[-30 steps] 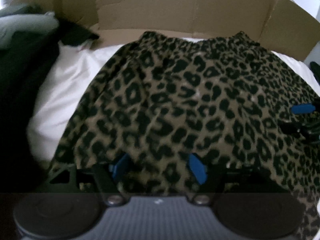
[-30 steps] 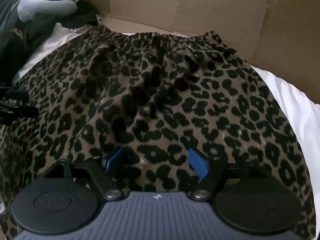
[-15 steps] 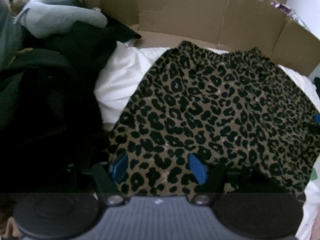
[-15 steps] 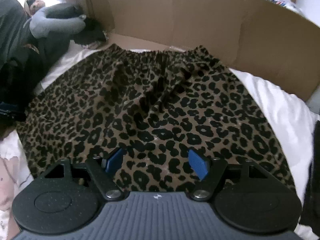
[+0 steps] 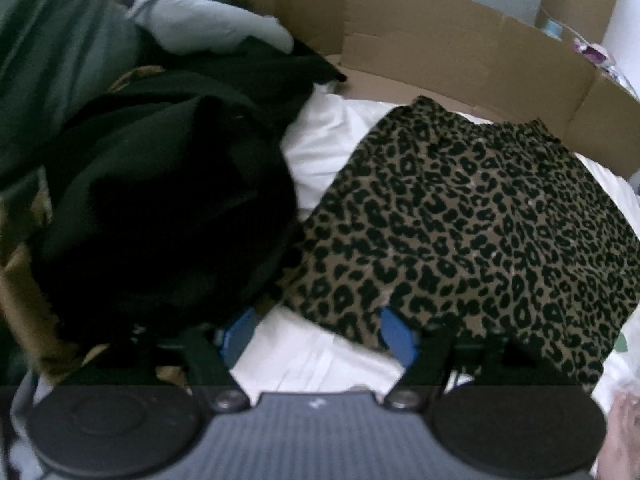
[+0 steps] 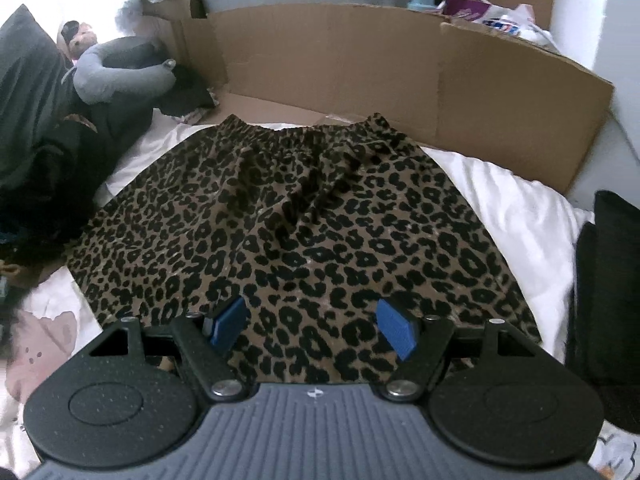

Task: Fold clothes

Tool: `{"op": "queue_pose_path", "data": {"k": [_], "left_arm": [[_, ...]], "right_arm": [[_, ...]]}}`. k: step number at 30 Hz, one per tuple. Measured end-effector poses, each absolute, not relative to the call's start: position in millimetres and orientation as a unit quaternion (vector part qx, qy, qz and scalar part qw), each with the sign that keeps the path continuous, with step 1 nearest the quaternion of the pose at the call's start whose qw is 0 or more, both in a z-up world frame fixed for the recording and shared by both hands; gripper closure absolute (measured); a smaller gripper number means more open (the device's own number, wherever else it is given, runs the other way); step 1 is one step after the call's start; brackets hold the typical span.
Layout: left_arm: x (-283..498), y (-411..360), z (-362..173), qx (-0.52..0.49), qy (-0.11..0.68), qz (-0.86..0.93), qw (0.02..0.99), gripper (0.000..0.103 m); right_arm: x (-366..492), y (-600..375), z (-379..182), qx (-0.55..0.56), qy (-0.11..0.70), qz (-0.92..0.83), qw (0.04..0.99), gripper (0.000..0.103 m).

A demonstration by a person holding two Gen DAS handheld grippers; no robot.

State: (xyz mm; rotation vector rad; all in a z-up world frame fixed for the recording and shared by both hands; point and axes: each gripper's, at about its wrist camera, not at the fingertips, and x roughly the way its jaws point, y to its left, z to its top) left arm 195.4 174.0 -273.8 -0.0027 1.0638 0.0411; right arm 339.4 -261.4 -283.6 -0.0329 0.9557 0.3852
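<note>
A heap of dark clothes (image 5: 160,208) is seen at the left of the bed, with a grey cushion (image 6: 120,74) behind it and a cardboard wall (image 6: 360,68) along the far side. Just beside the heap, a leopard-print skirt (image 6: 304,232) is spread flat on the white bedsheet (image 6: 520,208), its gathered waistband (image 6: 304,132) toward the cardboard and its hem toward the cameras. No fold is visible in it. The left claw (image 5: 316,336) is held spread and empty above the skirt's near-left corner, between heap and skirt. The right claw (image 6: 312,326) is likewise held spread and empty, low over the middle of the hem.

The scene would fit either a skirt laid out for folding or one smoothed between folds; which, cannot be settled. For a clean fold, both layers of fabric would best be caught together at matching points on the hem or side edges, so that the edges are carried over evenly. The thin cloth is judged likely to slide and bunch if only one layer is pinched. Care would be needed that the dark heap is not snagged by the left claw.
</note>
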Motion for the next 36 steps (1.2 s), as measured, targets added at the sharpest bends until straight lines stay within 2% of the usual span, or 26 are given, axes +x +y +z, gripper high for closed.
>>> {"op": "queue_pose_path", "data": {"k": [13, 22, 26, 36], "left_arm": [[166.9, 196.5, -243.4, -0.024, 0.518, 0.055, 0.853, 0.029], [179.5, 204.6, -264.2, -0.041, 0.516, 0.055, 0.854, 0.030], [186.3, 206.9, -280.2, -0.046, 0.511, 0.057, 0.856, 0.037], [201.5, 209.4, -324.2, -0.088, 0.505, 0.060, 0.856, 0.041]], "right_arm": [[322.0, -286.7, -259.0, 0.024, 0.451, 0.176, 0.875, 0.025], [311.0, -256.9, -281.4, 0.020, 0.453, 0.192, 0.870, 0.025], [309.3, -242.5, -292.0, 0.015, 0.454, 0.202, 0.868, 0.025], [309.6, -238.5, -320.2, 0.021, 0.473, 0.200, 0.858, 0.025]]}}
